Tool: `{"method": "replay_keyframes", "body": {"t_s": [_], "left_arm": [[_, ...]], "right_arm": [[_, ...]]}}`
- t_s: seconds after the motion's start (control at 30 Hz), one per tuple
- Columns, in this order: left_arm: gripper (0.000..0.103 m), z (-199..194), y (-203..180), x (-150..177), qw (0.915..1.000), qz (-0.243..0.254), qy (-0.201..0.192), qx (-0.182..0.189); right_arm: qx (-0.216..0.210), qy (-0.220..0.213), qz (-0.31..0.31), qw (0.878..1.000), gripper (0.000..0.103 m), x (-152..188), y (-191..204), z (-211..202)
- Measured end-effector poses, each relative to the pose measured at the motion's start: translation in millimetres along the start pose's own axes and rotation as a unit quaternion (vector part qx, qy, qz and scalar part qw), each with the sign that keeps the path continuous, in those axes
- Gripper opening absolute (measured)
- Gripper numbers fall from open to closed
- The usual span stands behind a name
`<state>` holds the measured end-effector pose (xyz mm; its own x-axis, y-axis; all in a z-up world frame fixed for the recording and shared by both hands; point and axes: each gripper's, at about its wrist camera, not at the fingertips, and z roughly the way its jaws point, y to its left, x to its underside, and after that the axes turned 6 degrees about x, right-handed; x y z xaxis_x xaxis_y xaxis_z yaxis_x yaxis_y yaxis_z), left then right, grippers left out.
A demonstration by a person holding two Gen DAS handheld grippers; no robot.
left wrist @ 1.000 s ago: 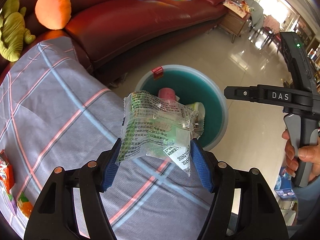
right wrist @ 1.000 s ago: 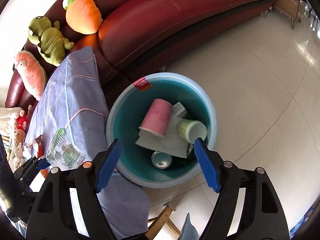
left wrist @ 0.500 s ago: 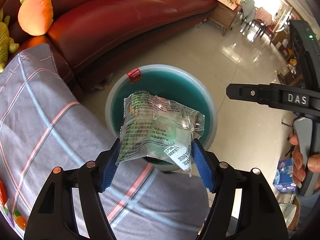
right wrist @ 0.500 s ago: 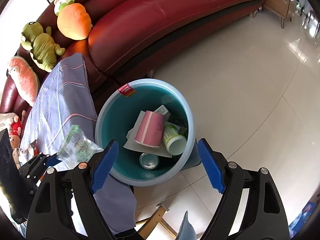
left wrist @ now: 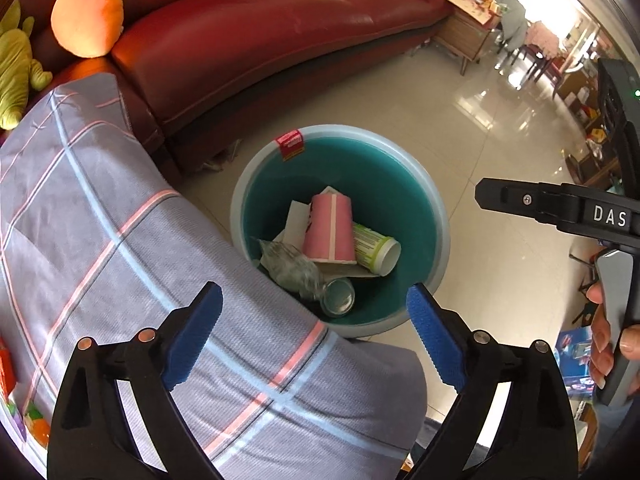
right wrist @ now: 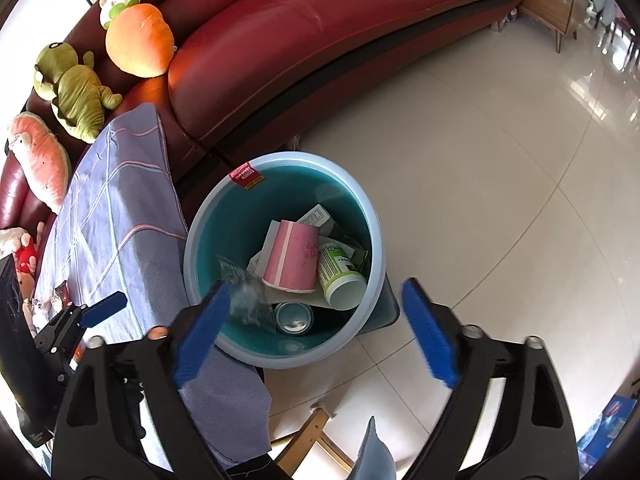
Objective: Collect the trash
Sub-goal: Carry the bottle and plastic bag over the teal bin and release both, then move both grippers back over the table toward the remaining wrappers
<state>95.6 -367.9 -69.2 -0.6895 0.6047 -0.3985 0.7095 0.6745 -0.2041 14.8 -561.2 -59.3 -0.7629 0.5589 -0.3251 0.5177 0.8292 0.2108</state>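
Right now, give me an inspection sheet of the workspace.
Surface: checked cloth over the table, beside the bin.
Job's things: bin on the floor holds a pink cup, green cup, tin, paper and a clear wrapper.
Clutter: snack packets at the cloth's left edge.
Grippers: left gripper and right gripper opening, nothing between the jaws.
Cables: nothing seen.
Surroundings: red sofa, plush toys, tiled floor.
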Motion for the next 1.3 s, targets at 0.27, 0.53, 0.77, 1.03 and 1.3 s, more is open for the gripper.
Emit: {"method": "replay_keyframes", "body": {"t_s": [0.27, 0.53, 0.77, 1.03, 1.3], "left_arm": [[0.094, -17.5, 9.0, 8.6, 0.9998, -0.015, -0.011, 0.004], [0.095, -40.9, 17.6, 28.2, 0.9993, -0.027, -0.024, 0.003], [0.096, -66.0, 32.8, 59.2, 0.9988, -0.037, -0.031, -0.004], [0.096, -98.8, 66.5, 102.4, 0.9969, -0.063, -0.044, -0.019], [0.096, -135.0, 106.0, 153.1, 0.9922, -0.104, -0.06, -0.033]], "right_arm": [[0.003, 0.004, -0.017, 1.0, 0.086, 7.1, 15.0, -9.1], [0.006, 0.0, -0.038, 0.999, 0.09, 24.3, 38.2, -24.4], [0.004, 0.008, -0.07, 0.997, 0.091, 46.0, 71.6, -31.5], [-0.002, 0.007, -0.092, 0.996, 0.091, 64.8, 111.0, -39.0], [-0.005, 0.01, -0.132, 0.991, 0.091, 91.9, 160.6, -46.9]]}}
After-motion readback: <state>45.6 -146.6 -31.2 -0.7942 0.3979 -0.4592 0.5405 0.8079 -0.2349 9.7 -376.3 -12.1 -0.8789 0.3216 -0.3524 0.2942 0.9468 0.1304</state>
